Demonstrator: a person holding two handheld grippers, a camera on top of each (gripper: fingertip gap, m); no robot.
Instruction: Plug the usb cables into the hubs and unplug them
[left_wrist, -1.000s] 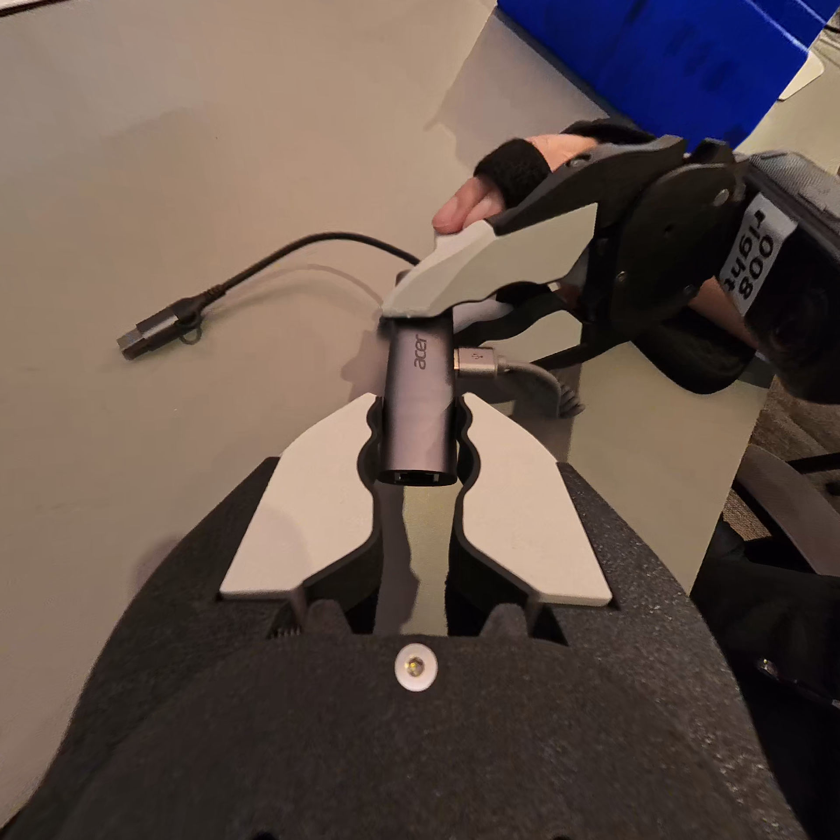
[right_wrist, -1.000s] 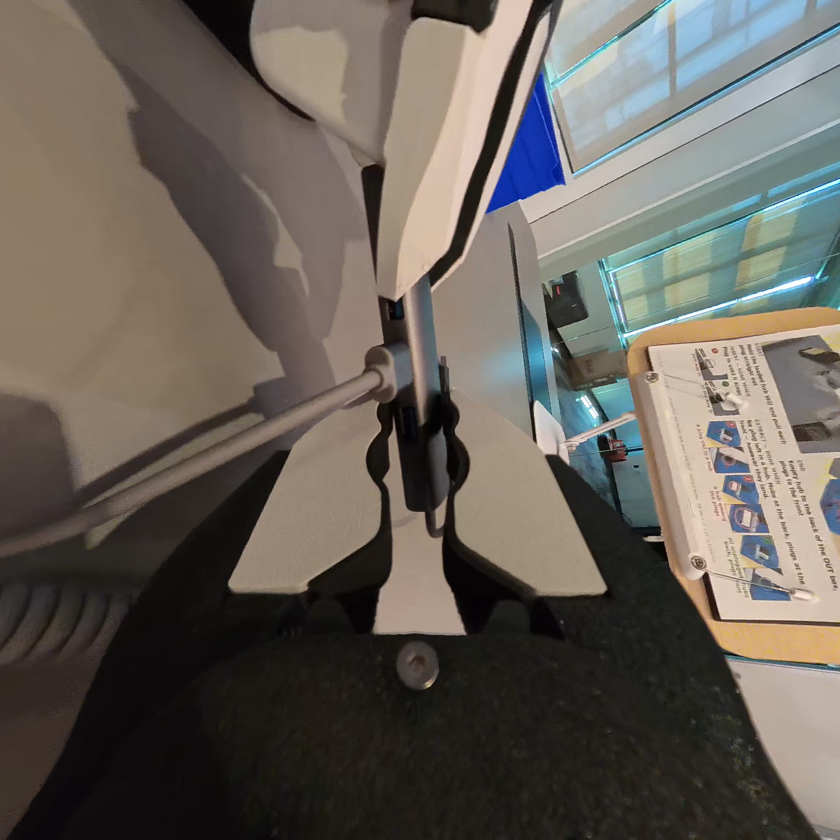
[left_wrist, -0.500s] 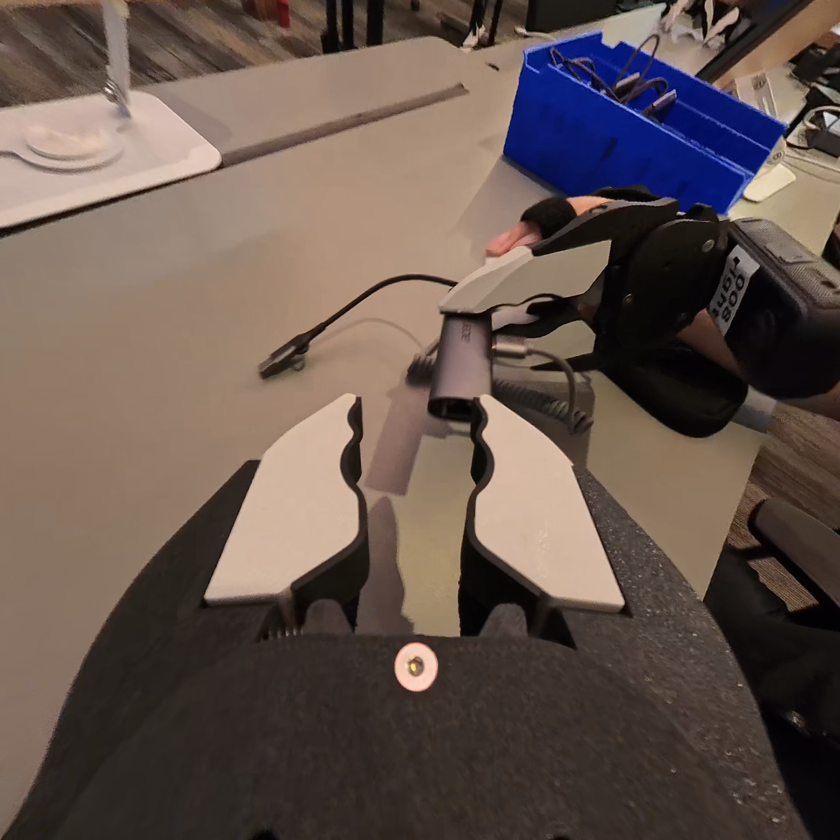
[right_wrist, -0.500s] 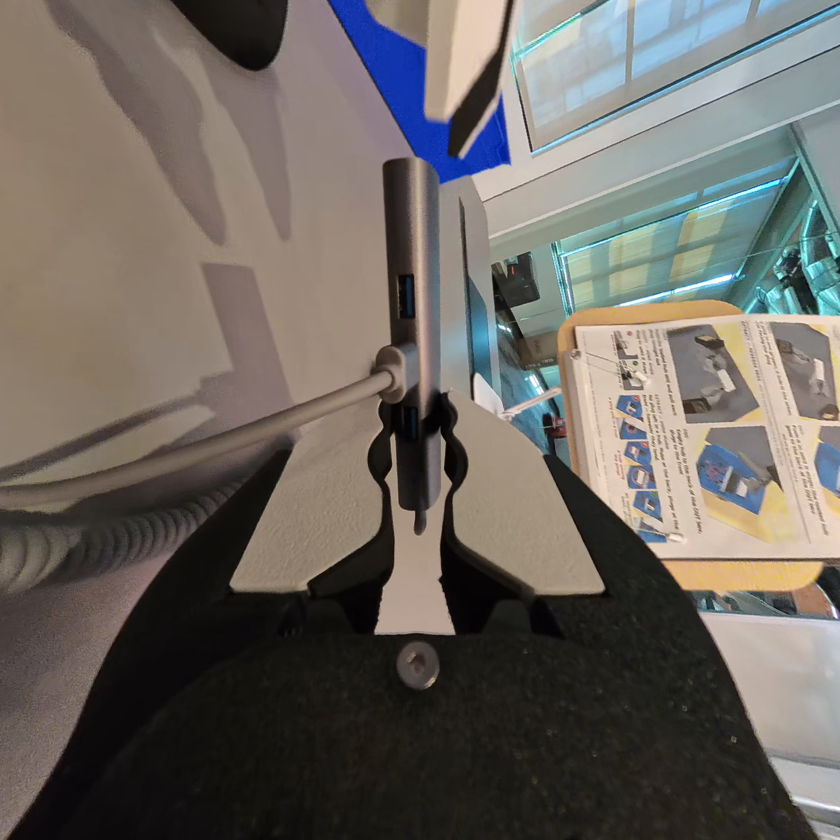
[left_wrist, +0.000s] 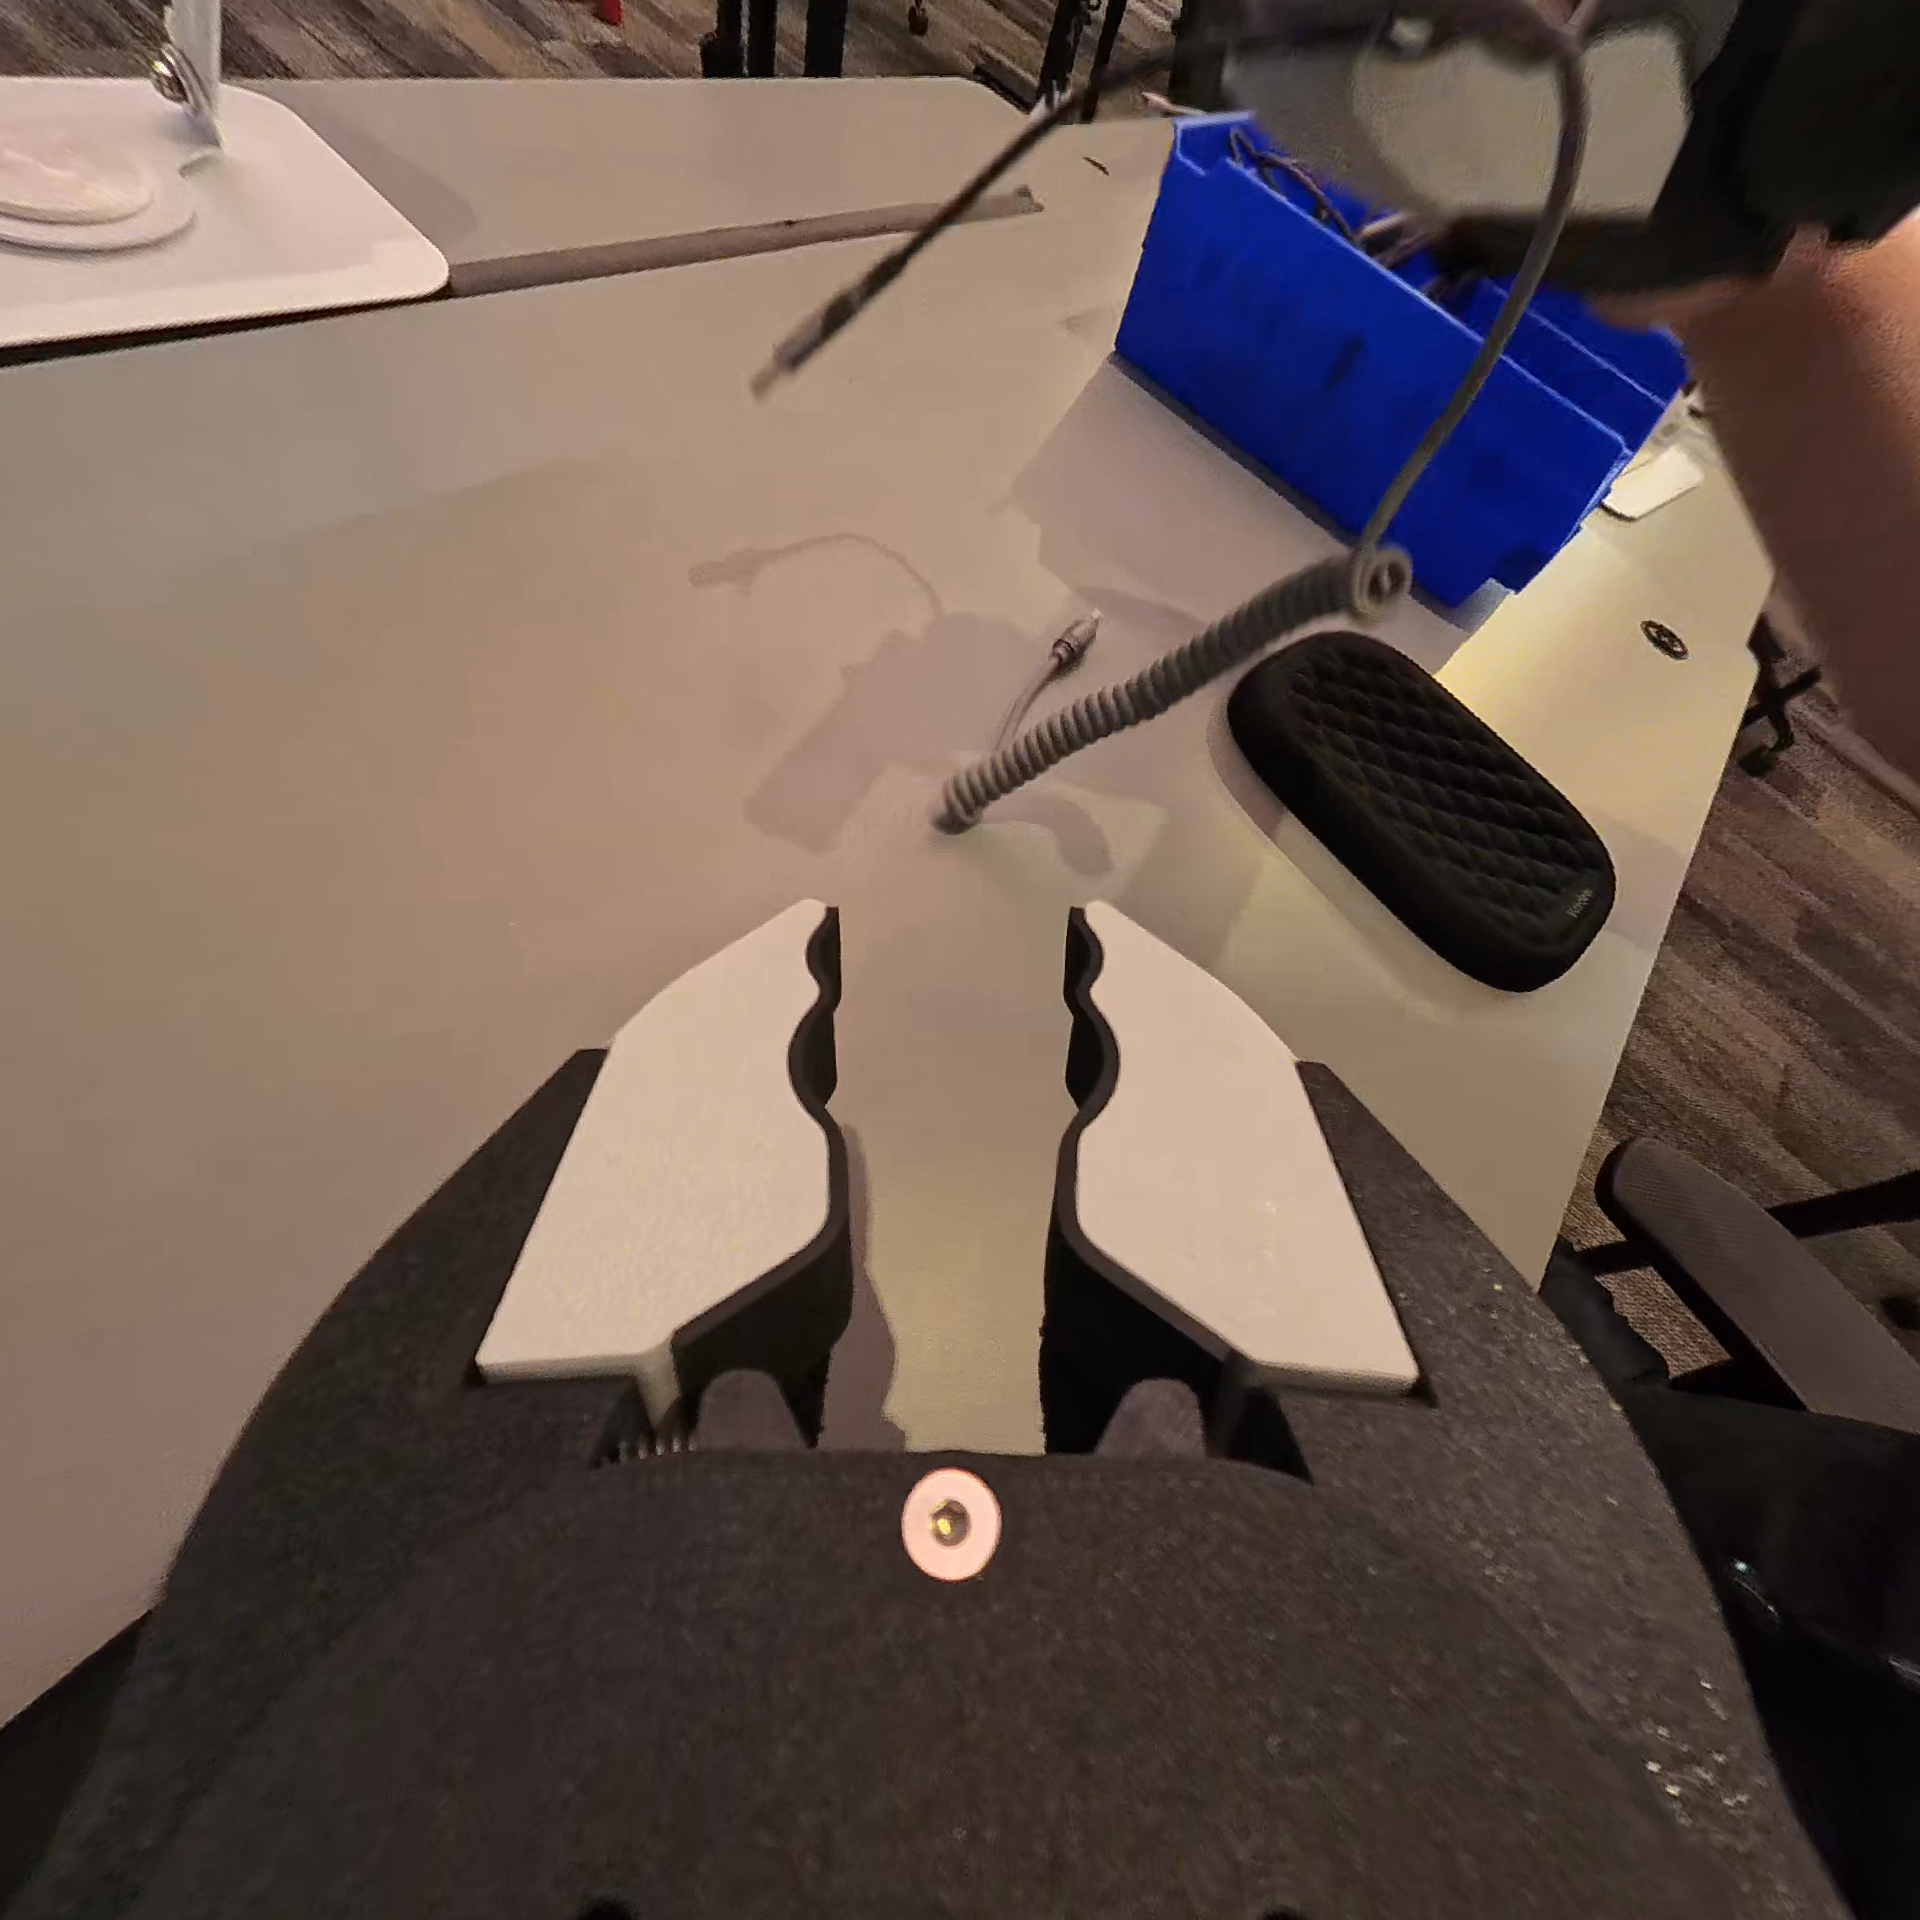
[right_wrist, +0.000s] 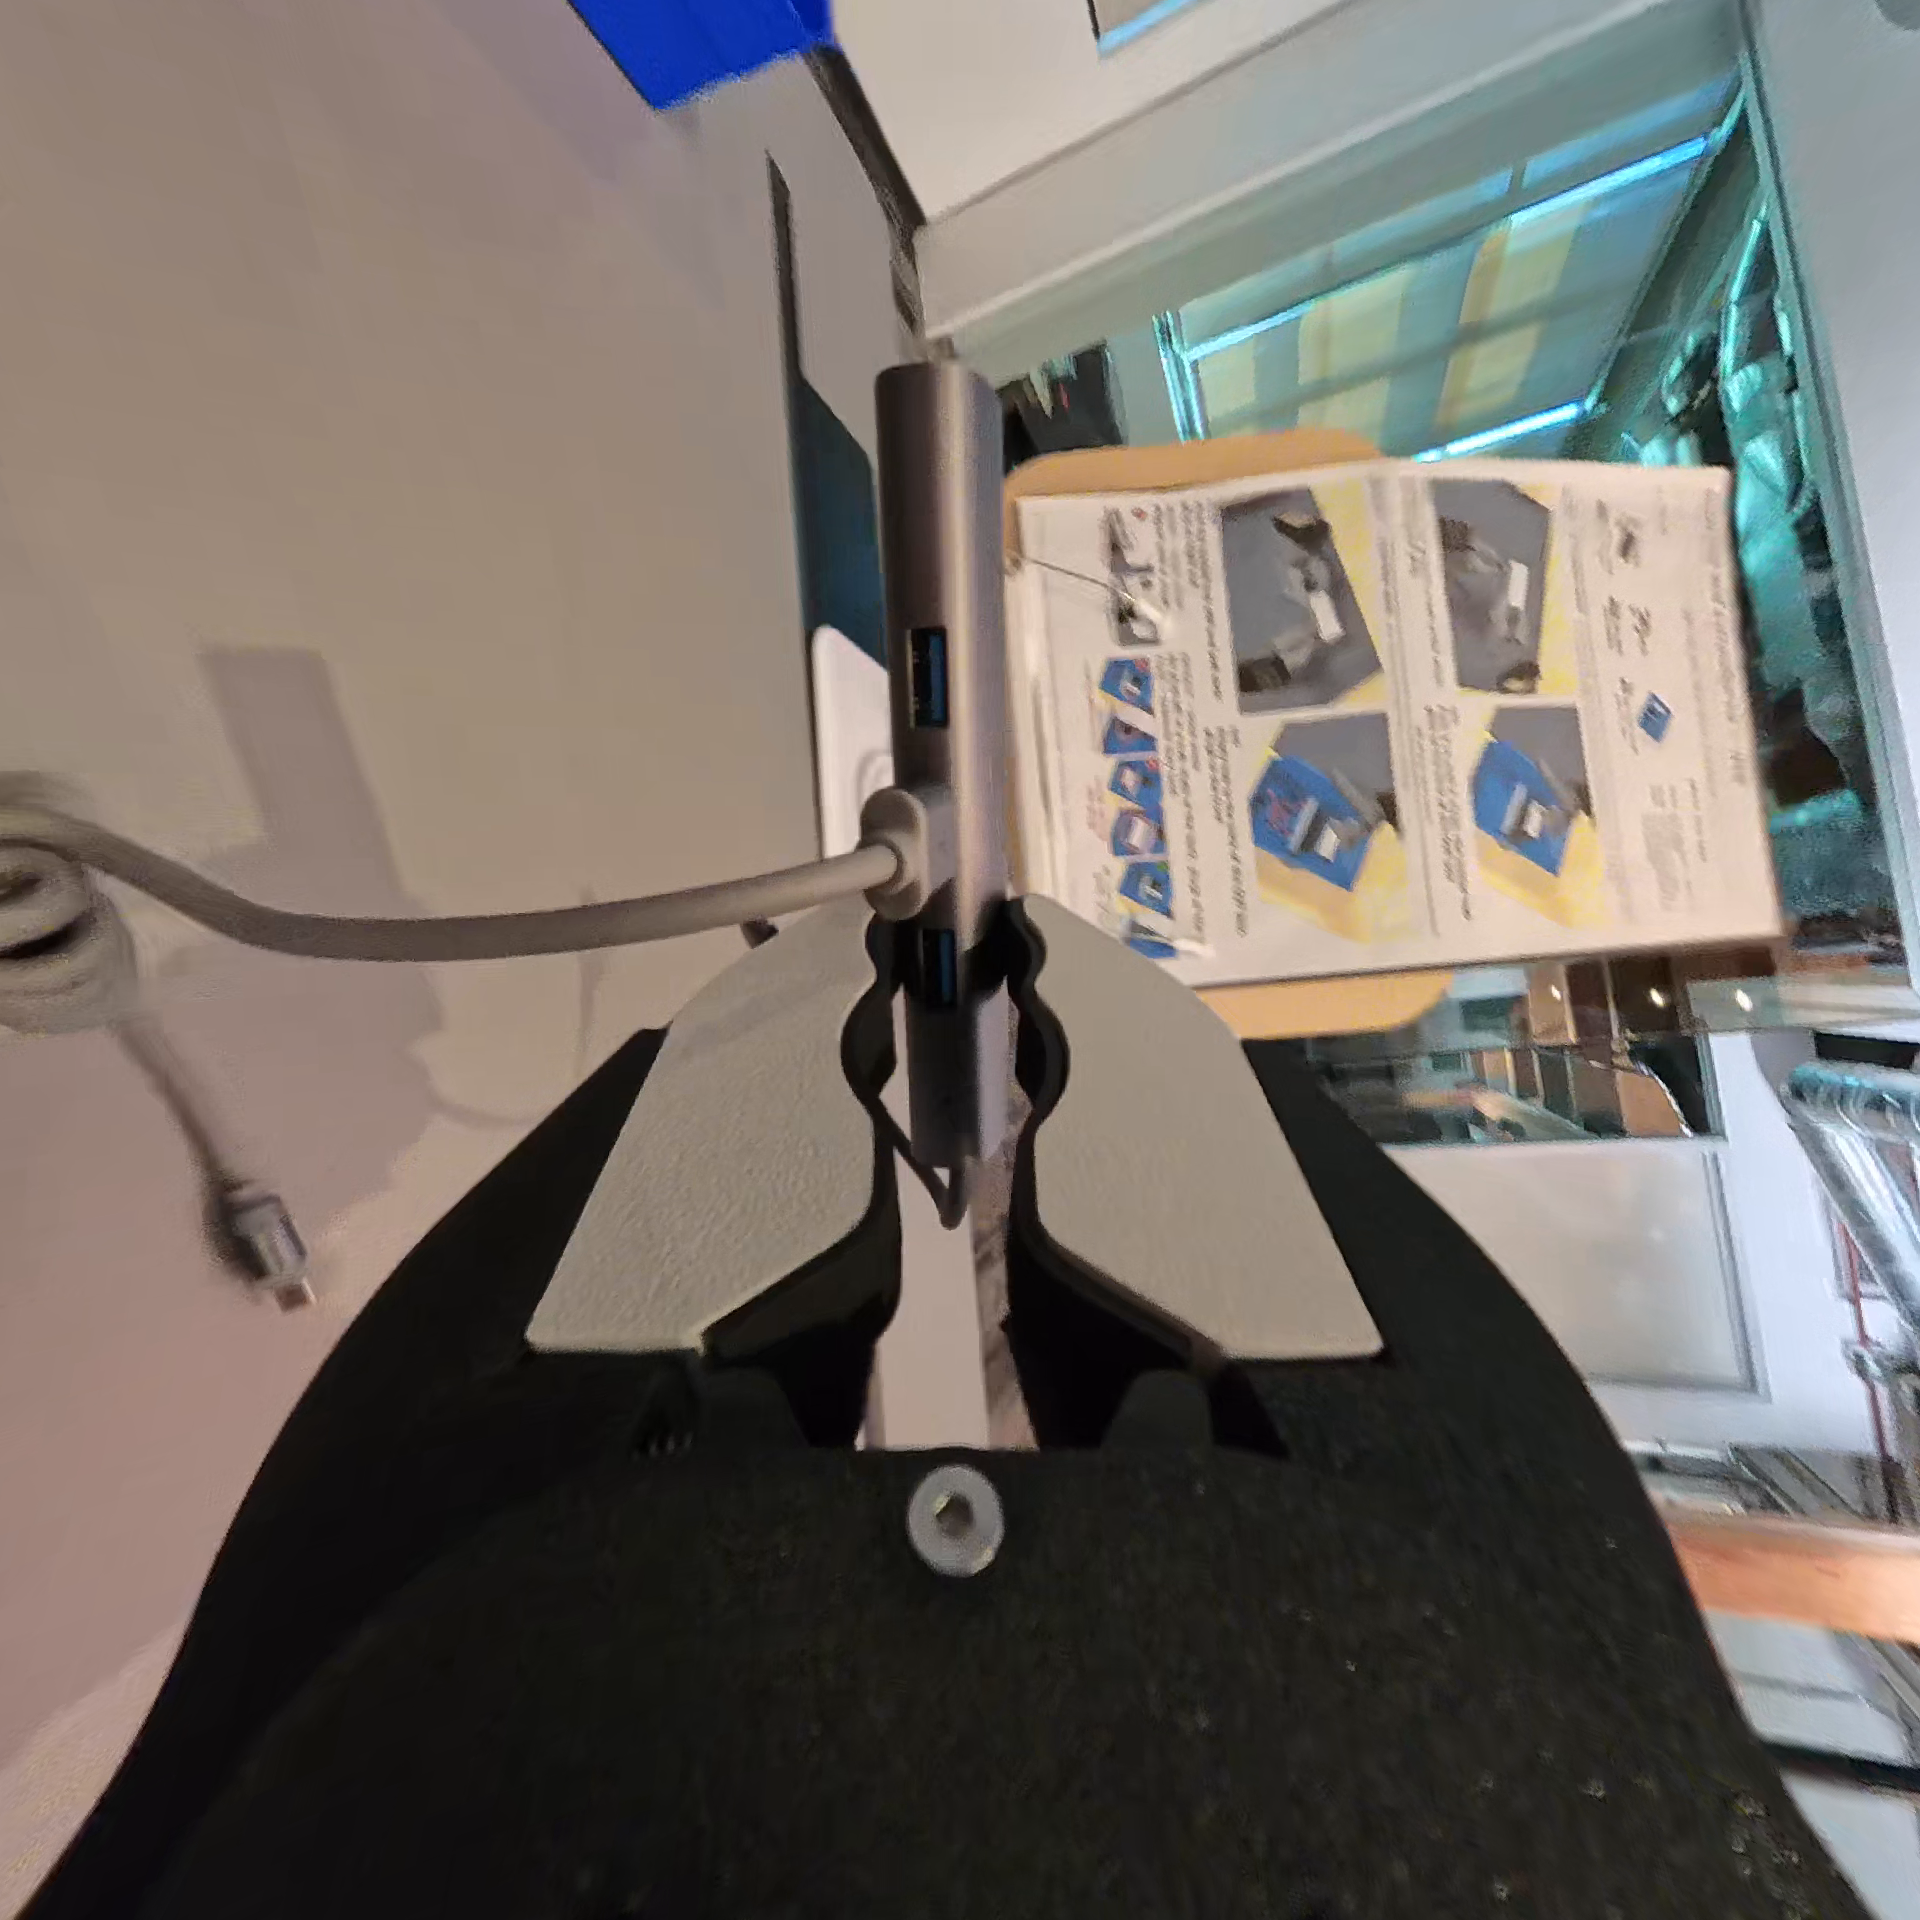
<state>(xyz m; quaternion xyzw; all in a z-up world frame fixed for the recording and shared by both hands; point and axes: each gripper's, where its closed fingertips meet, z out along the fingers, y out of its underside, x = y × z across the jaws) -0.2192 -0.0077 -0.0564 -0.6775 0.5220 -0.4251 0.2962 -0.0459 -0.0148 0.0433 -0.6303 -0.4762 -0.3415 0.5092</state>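
Observation:
My right gripper (right_wrist: 954, 940) is shut on a dark grey USB hub (right_wrist: 940, 582) and holds it up in the air. A grey cable plug (right_wrist: 906, 852) sits in the hub's side port; its cable (right_wrist: 436, 930) runs left to a coil. Its free plug (right_wrist: 260, 1242) hangs lower left. In the left wrist view my left gripper (left_wrist: 948, 920) is open and empty above the grey table (left_wrist: 416, 675). The coiled grey cable (left_wrist: 1132, 691) hangs from the raised right gripper at top right down to the table. The hub's black tail cable (left_wrist: 883, 275) dangles in the air.
A blue bin (left_wrist: 1351, 364) with cables stands at the table's far right. A black quilted pad (left_wrist: 1418, 810) lies at the right edge. A white base plate (left_wrist: 208, 229) sits far left. A wooden board with an instruction sheet (right_wrist: 1382, 717) shows beyond the hub. There is about 20 centimetres between the tips of the two grippers. The white base plate (left_wrist: 208, 229) is about 40 centimetres from my right fingertips.
My left gripper let go of the hub, opened and drew back. My right gripper lifted the hub with both cables off the table, up and to the right.

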